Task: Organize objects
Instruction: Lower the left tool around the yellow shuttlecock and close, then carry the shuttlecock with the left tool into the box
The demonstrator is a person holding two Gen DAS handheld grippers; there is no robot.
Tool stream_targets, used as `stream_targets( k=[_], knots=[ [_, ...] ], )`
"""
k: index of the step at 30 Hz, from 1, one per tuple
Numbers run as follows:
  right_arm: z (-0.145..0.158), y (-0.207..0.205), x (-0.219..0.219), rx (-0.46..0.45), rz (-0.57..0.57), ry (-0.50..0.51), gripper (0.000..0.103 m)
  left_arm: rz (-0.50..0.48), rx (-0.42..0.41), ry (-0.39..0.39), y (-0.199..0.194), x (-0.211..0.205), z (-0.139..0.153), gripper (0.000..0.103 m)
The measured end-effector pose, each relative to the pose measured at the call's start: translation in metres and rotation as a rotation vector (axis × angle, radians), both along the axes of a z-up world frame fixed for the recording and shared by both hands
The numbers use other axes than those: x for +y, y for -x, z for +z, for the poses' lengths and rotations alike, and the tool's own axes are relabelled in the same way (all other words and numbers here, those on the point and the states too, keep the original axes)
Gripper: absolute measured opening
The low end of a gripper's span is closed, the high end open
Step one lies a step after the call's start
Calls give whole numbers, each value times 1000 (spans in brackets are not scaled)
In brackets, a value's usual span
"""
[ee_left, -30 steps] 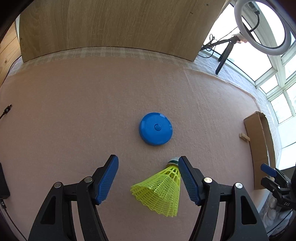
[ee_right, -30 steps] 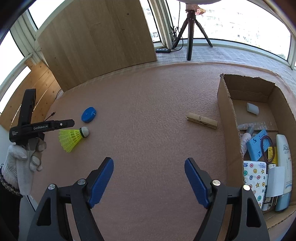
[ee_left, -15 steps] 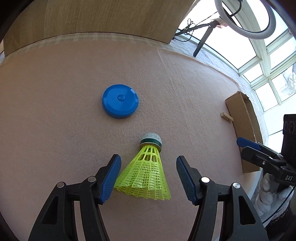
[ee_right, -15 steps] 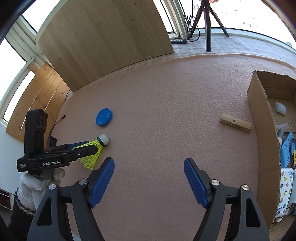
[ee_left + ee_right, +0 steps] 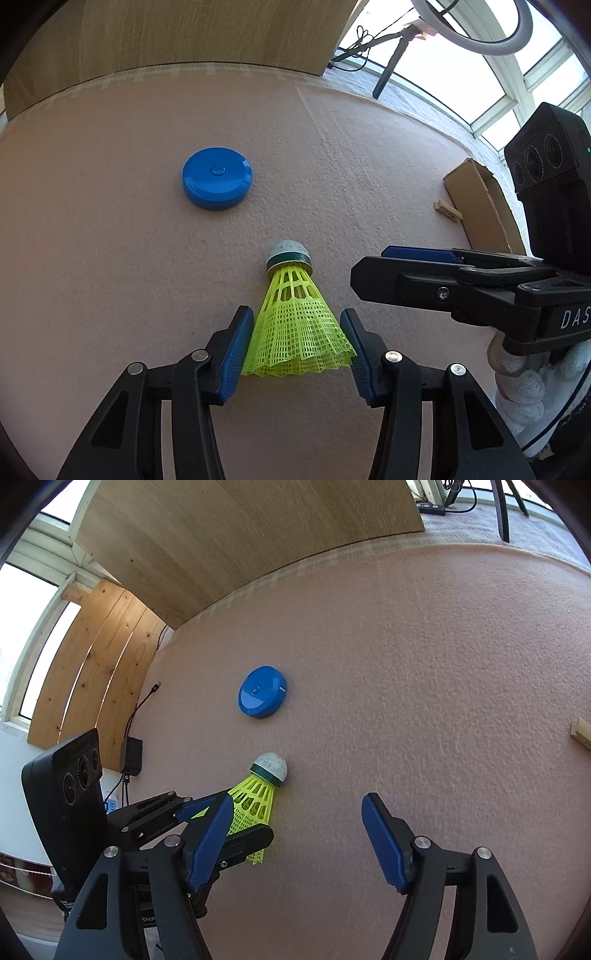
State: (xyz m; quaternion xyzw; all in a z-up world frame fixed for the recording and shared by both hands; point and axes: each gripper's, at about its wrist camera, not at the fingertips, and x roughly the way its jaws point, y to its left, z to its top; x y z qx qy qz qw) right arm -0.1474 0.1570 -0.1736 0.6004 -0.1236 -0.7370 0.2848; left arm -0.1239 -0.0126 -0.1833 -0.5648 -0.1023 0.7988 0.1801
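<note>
Left wrist view – left gripper (image 5: 297, 341): my jaws have just been closing; the pads flank the skirt of the yellow shuttlecock (image 5: 295, 332), edges about touching, no firm clamp that I can confirm.
Left wrist view – shuttlecock: lying on the pink surface (image 5: 110, 258), cork end pointing away from me, skirt between my pads.
Left wrist view – blue disc (image 5: 217, 178): flat on the surface, beyond the cork, apart from it.
Left wrist view – right gripper (image 5: 373, 269): seen side-on, hovering just right of the cork.
Left wrist view – cardboard box (image 5: 476, 206): far right, with a wooden clothespin (image 5: 447, 211) beside it.
Right wrist view – right gripper (image 5: 295, 842): jaws have just been narrowing, yet stand apart with nothing between them.
Right wrist view – shuttlecock (image 5: 258, 794): ahead and left of my right jaws, skirt inside the left gripper (image 5: 207, 819).
Risk, my judgement: the mesh skirt is soft; squeezing may crush it or squirt it forward.
Risk, my judgement: the two grippers are crowded and may collide.
</note>
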Motion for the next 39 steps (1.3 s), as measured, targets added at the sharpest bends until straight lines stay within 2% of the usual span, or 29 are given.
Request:
stream_targets(
  k=[8, 13, 18, 26, 33, 39],
  knots=[
    [-13, -1, -19, -56, 49, 36, 54, -4, 11, 6, -9, 3, 4, 41],
    [-14, -5, -19, -84, 61, 74, 36, -4, 14, 16, -13, 13, 5, 38],
    [-16, -7, -11, -124, 51, 116, 36, -17, 23, 15, -17, 26, 8, 35],
    [7, -10, 12, -64, 26, 108, 35, -47, 62, 5, -15, 55, 29, 34],
    [36, -17, 57, 19, -32, 84, 35, -124, 116, -1, -4, 112, 52, 34],
    [51, -21, 114, 57, -119, 80, 34, -213, 143, -10, 5, 169, 67, 34]
  ],
)
